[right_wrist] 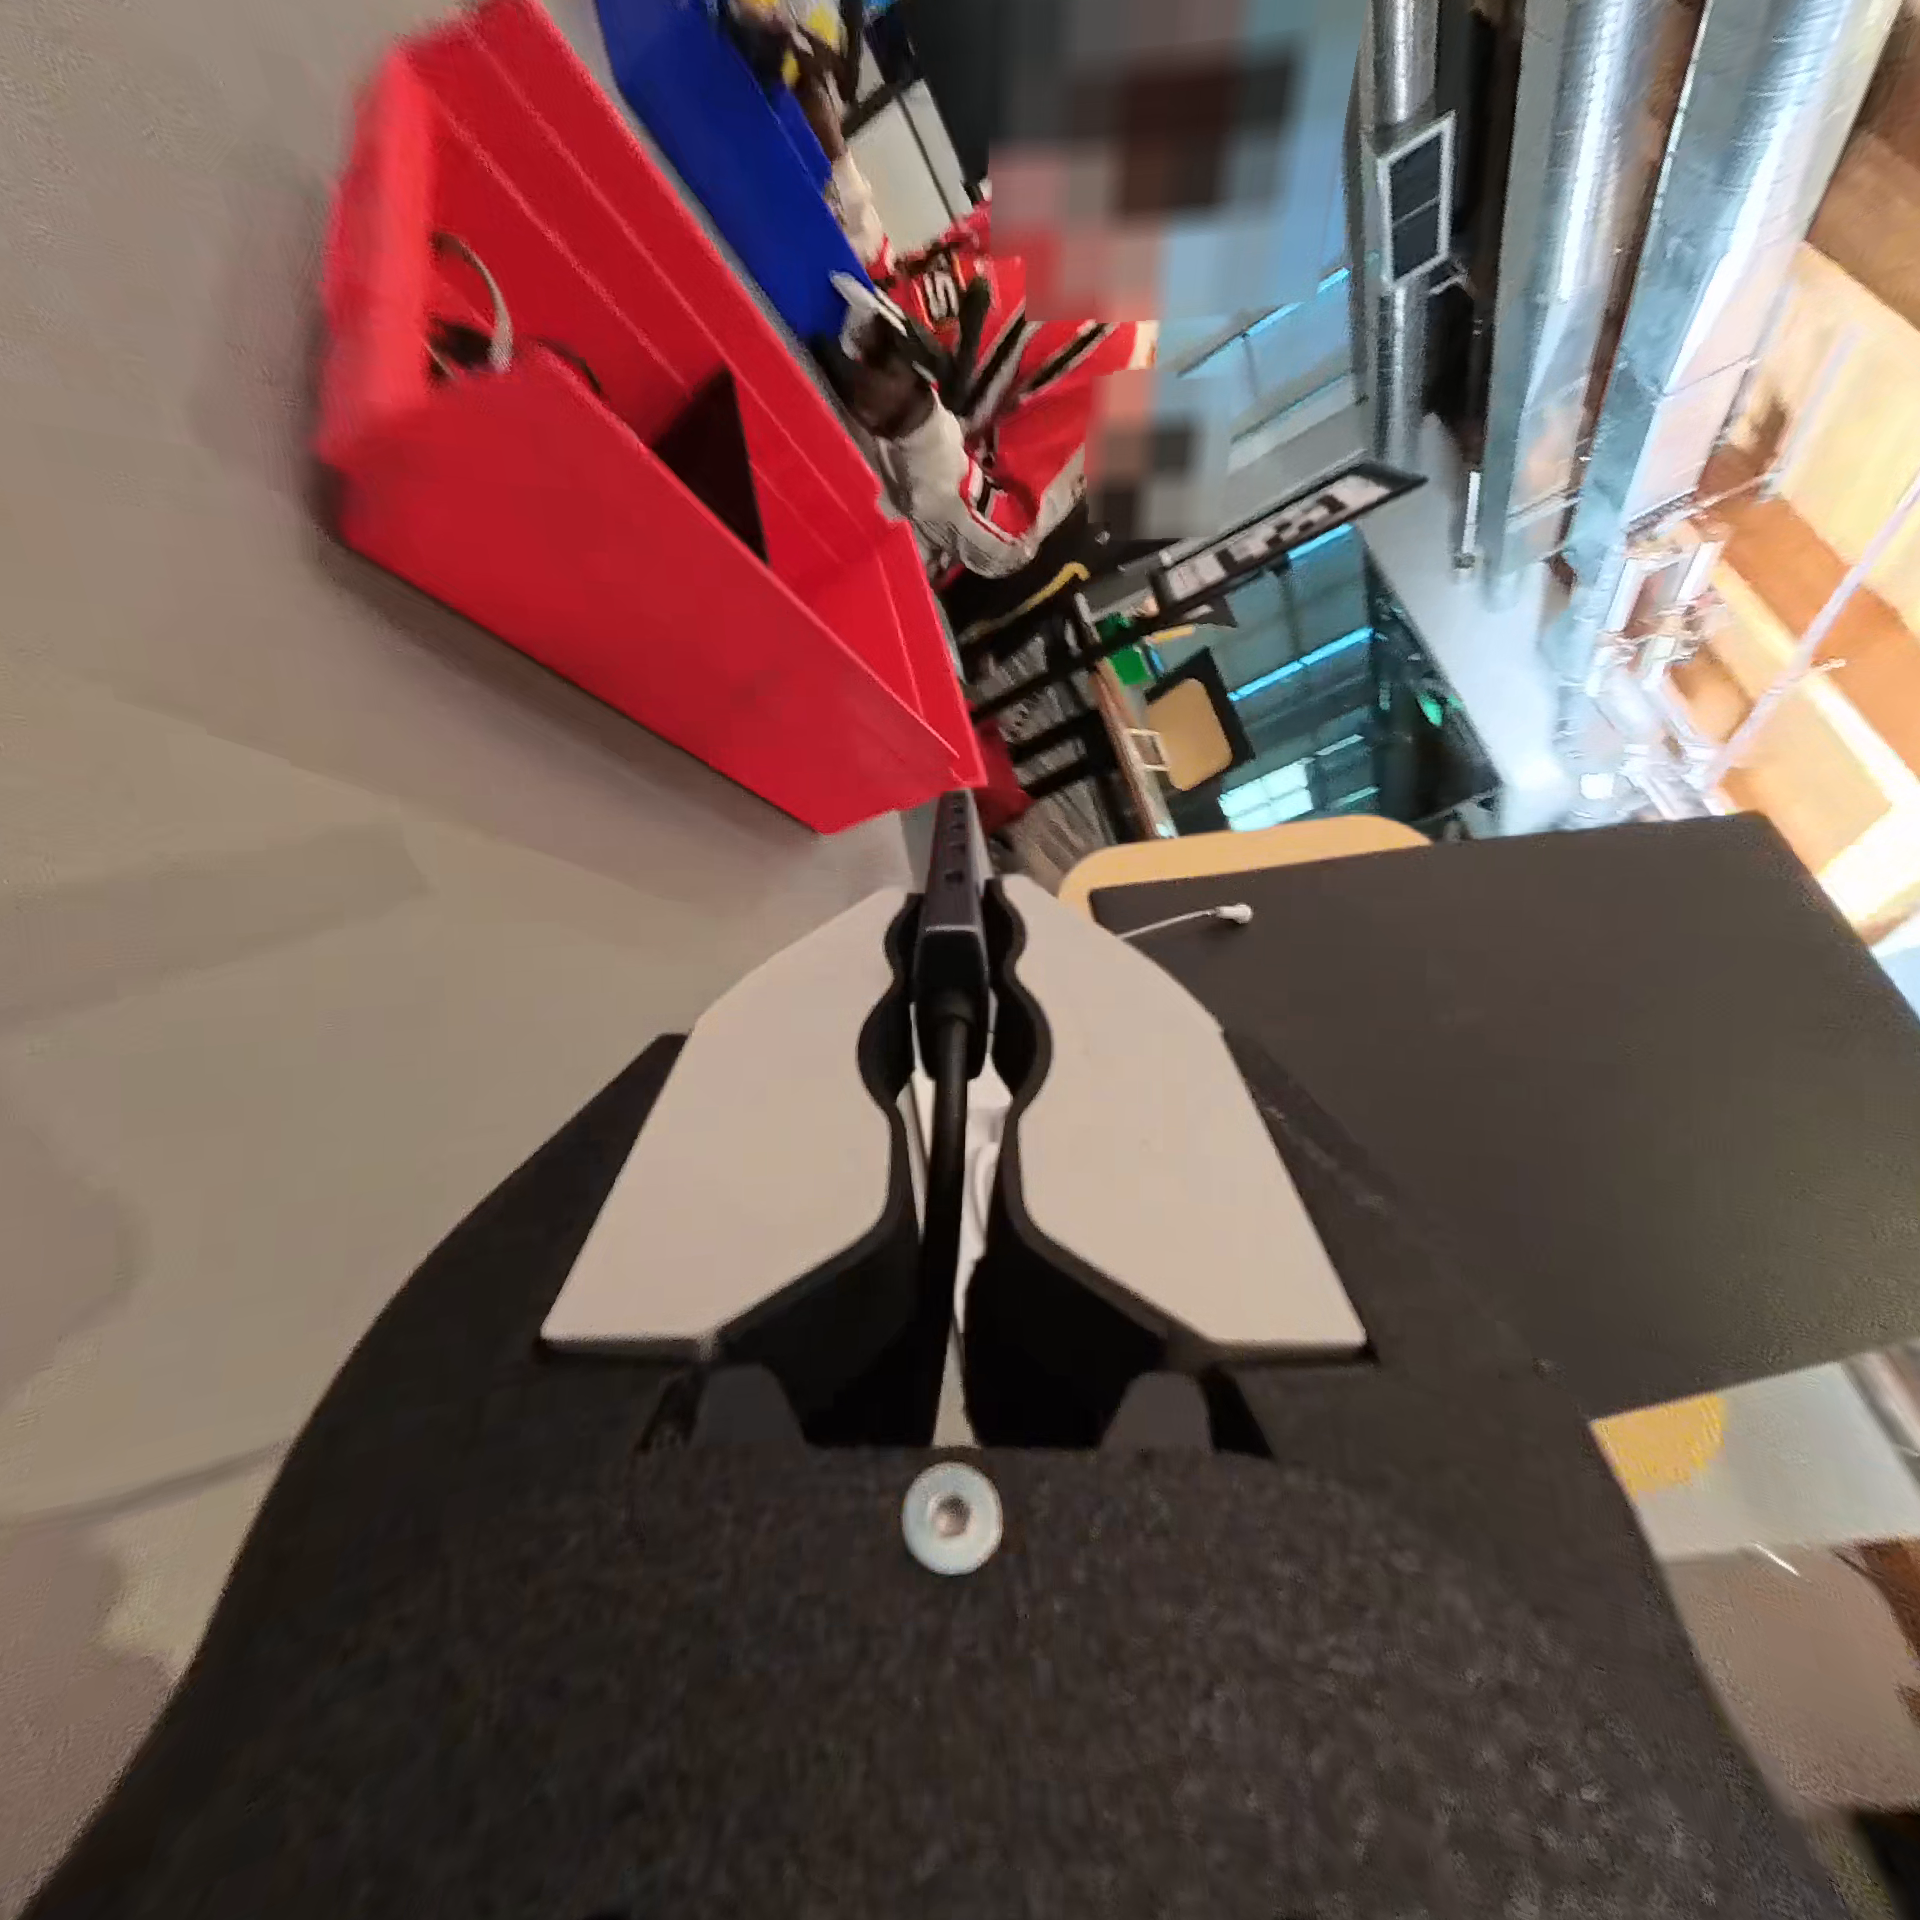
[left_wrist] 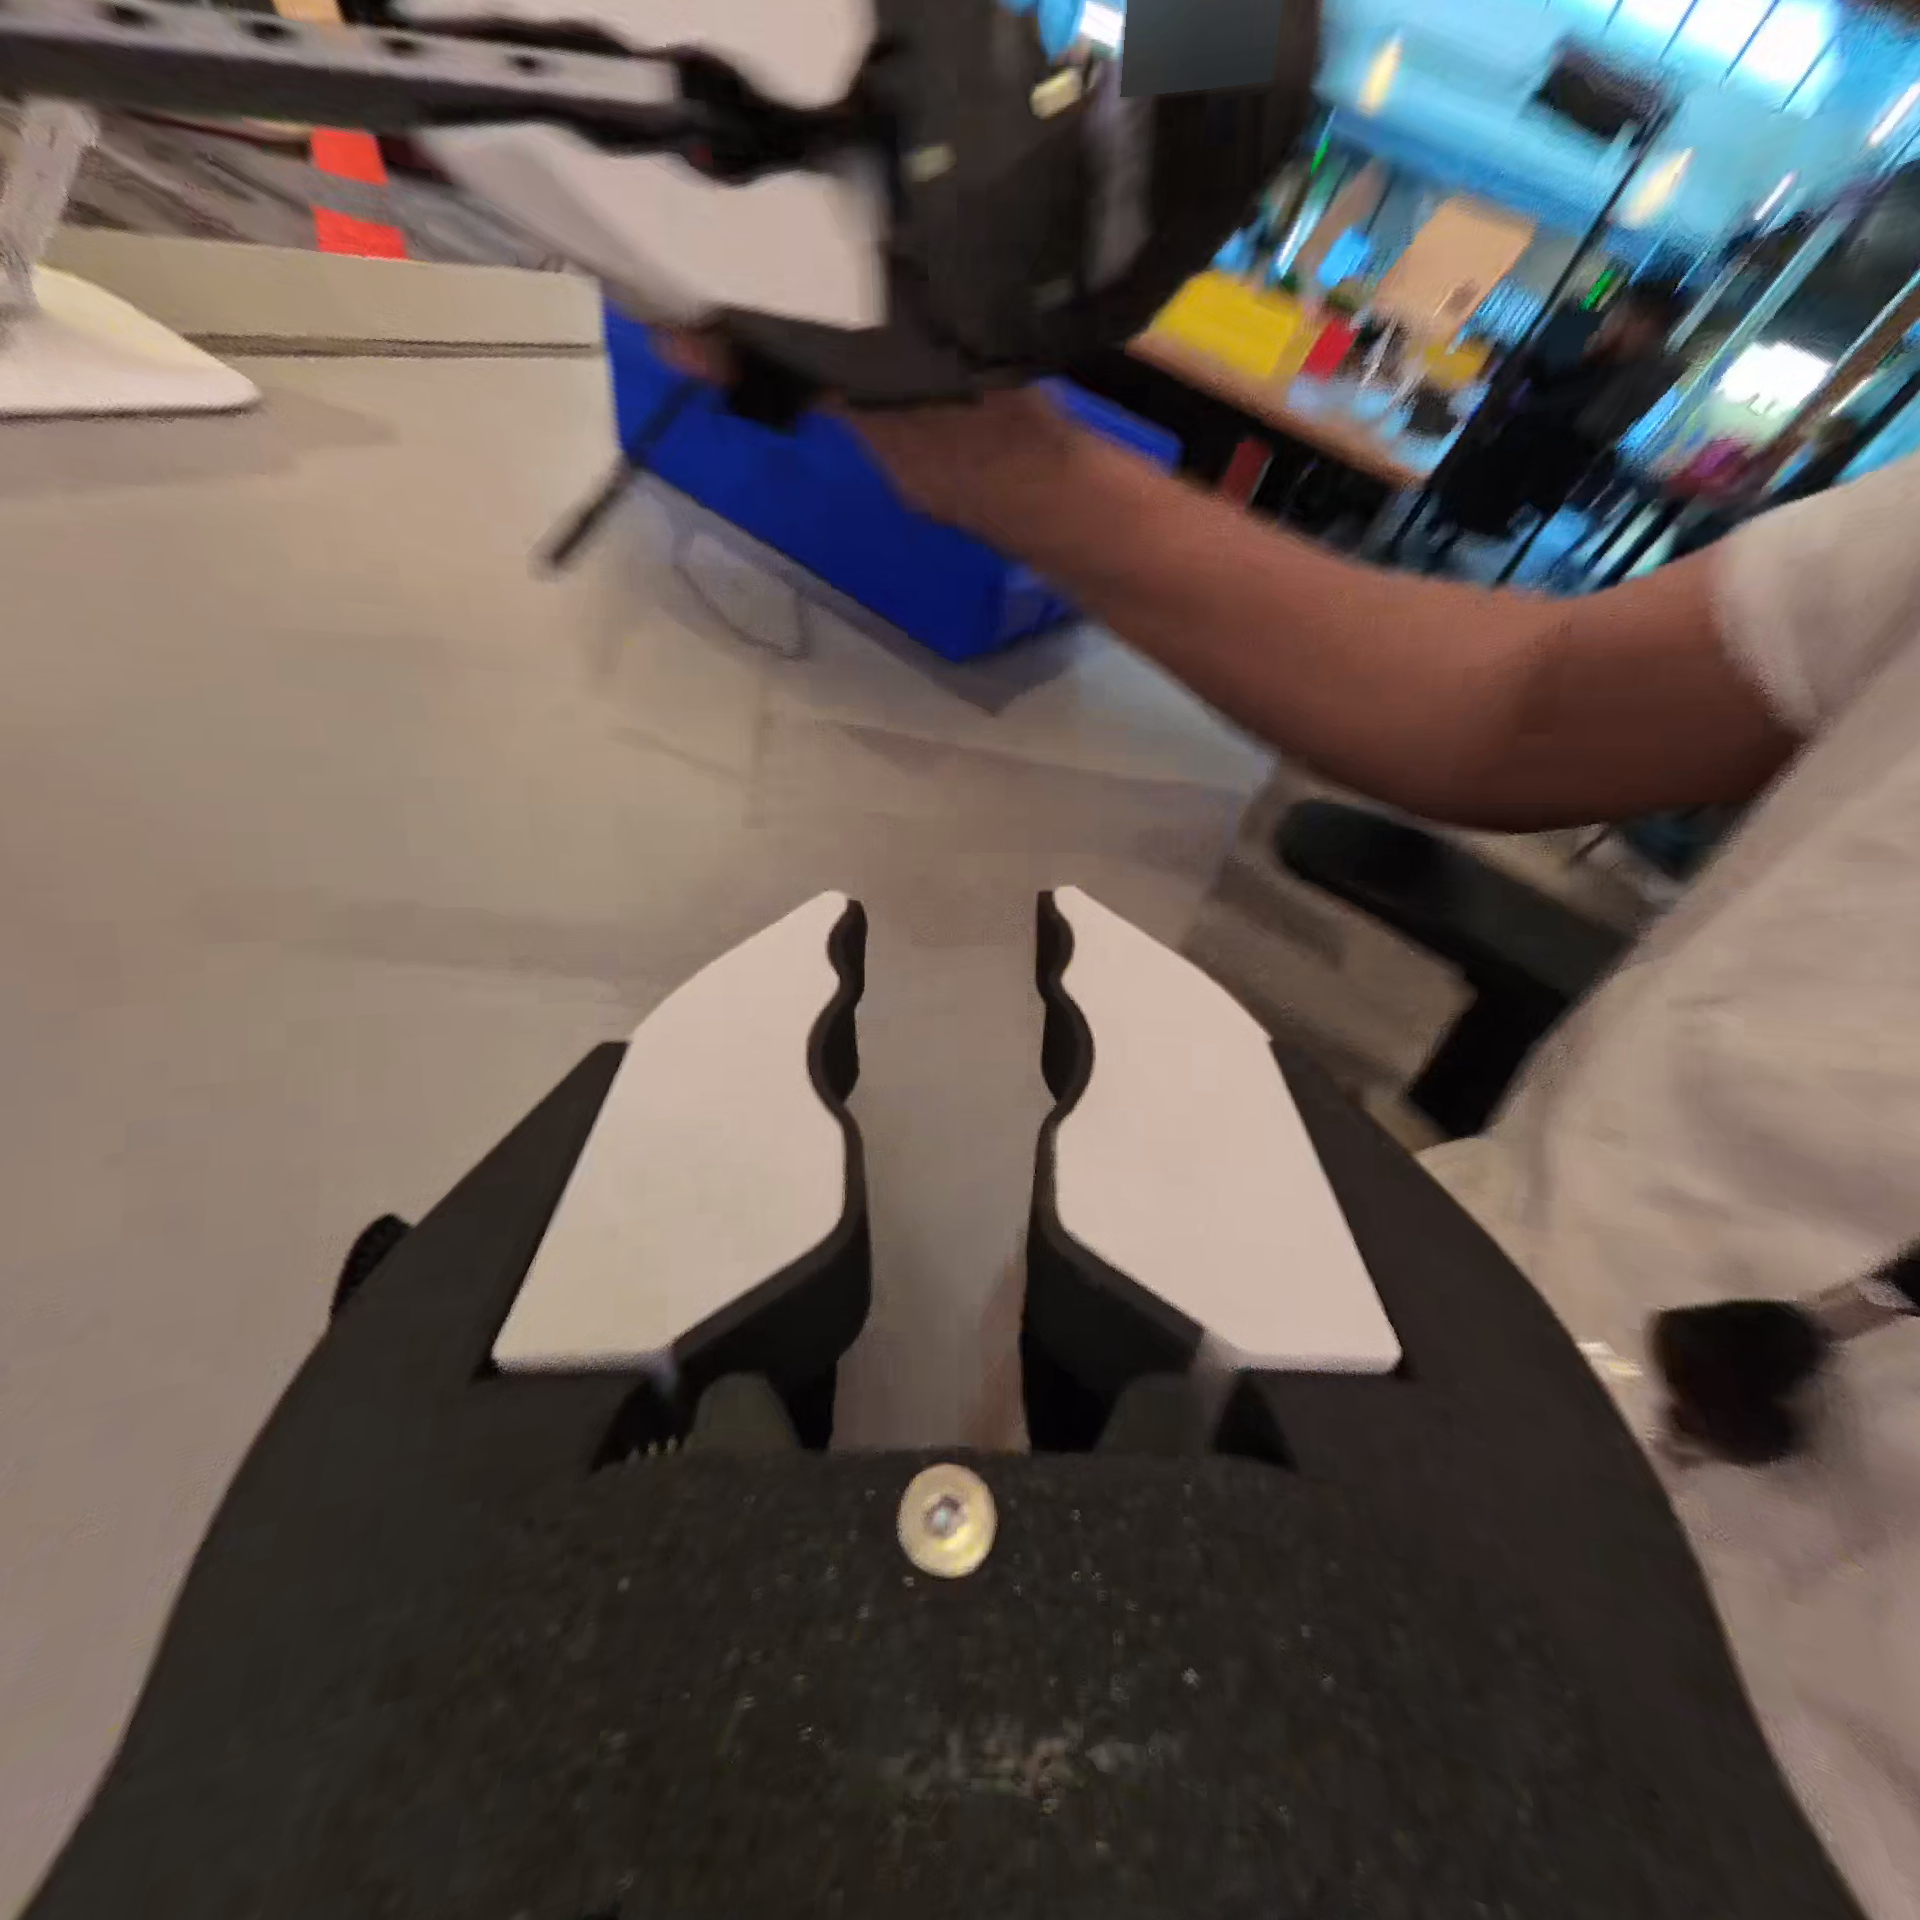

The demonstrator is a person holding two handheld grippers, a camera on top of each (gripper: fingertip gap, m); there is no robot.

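My left gripper [left_wrist: 948, 914] is open and empty, with a clear gap between its jaws, low over the grey table [left_wrist: 312, 748]. My right gripper [right_wrist: 951, 902] is shut on a slim dark bar-shaped device [right_wrist: 952, 940]. The device has holes along its edge, and its black cable [right_wrist: 943, 1132] runs back between the fingers. The right wrist view is rolled on its side. In the left wrist view the right gripper [left_wrist: 686, 114] is raised at the top, blurred, and the dark bar [left_wrist: 312, 68] sticks out to the left. A person's arm [left_wrist: 1351, 644] holds it.
A red bin [right_wrist: 623, 520] with cables in it lies just beyond the bar's tip, and a blue bin [right_wrist: 727, 135] lies behind it. The blue bin [left_wrist: 831, 520] also shows mid-table. A white stand base [left_wrist: 94, 353] is far left. A black flat panel [right_wrist: 1507, 1091] is on the right.
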